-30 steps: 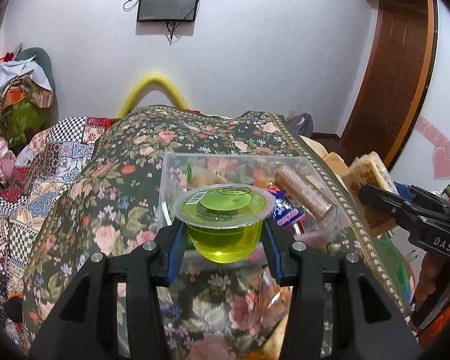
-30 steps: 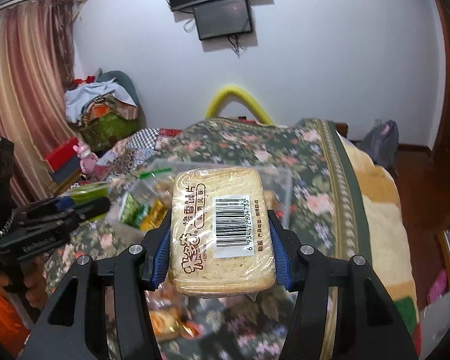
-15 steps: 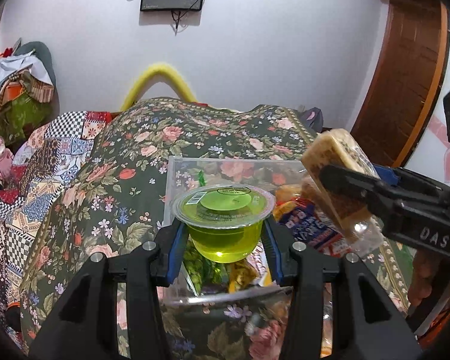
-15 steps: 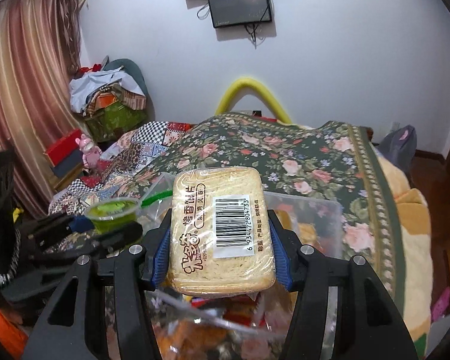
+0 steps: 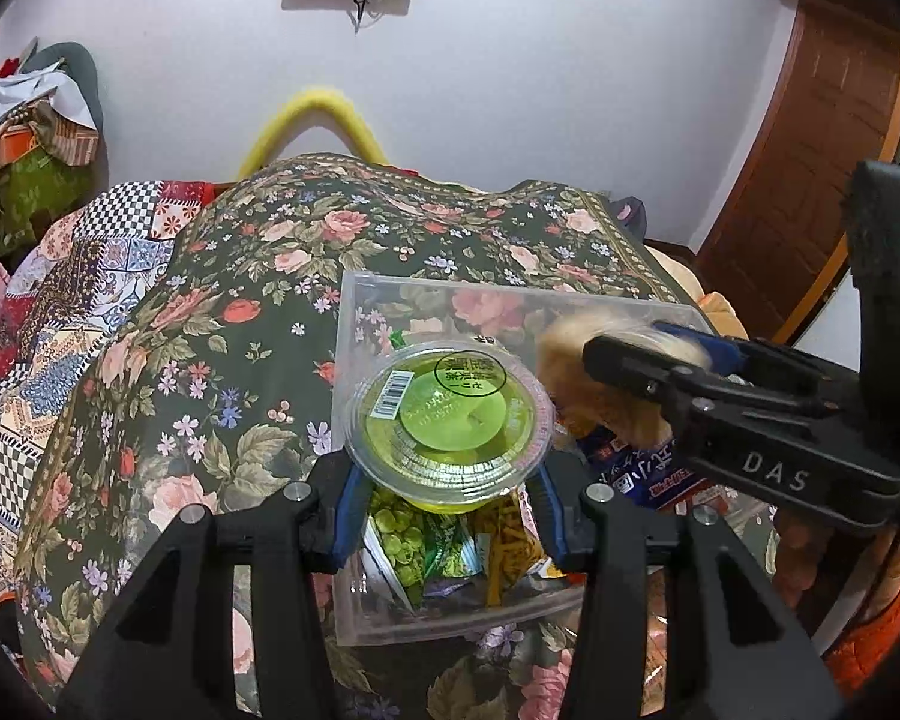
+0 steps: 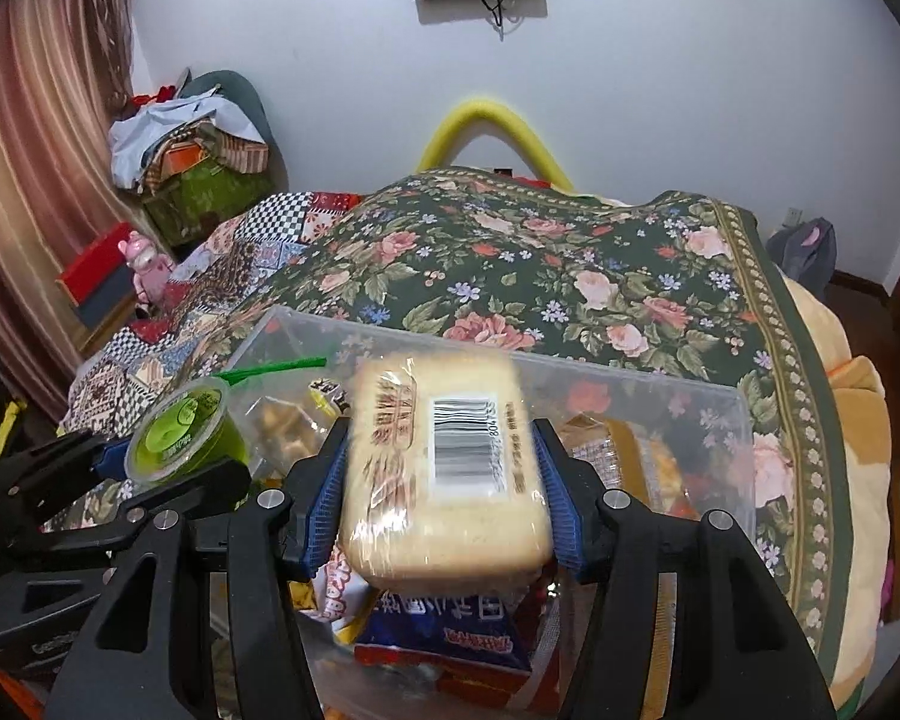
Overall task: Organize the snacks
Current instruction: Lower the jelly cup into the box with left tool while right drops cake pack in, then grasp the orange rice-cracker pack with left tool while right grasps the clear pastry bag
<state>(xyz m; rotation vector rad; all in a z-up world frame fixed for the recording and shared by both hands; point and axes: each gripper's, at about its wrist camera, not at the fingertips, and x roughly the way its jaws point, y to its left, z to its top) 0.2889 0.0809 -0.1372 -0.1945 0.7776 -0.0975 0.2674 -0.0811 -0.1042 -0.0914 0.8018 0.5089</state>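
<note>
Both grippers loaded over clear bin point(image 5: 354, 324).
L gripper point(image 5: 447, 504) clamped on green jelly cup point(image 5: 450, 414), above bin's near-left; R gripper point(image 6: 444, 498) clamped on wrapped cake point(image 6: 444, 462), above bin's snack packs point(image 6: 450, 636).

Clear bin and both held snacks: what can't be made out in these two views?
- Clear bin floor, both views: buried under snack packets.
- Toast pack lettering, right wrist view: motion-blurred; in the left wrist view the right hand-held gripper covers it.
- Jelly cup base, left wrist view: hidden by its own lid and the left hand-held gripper.
</note>
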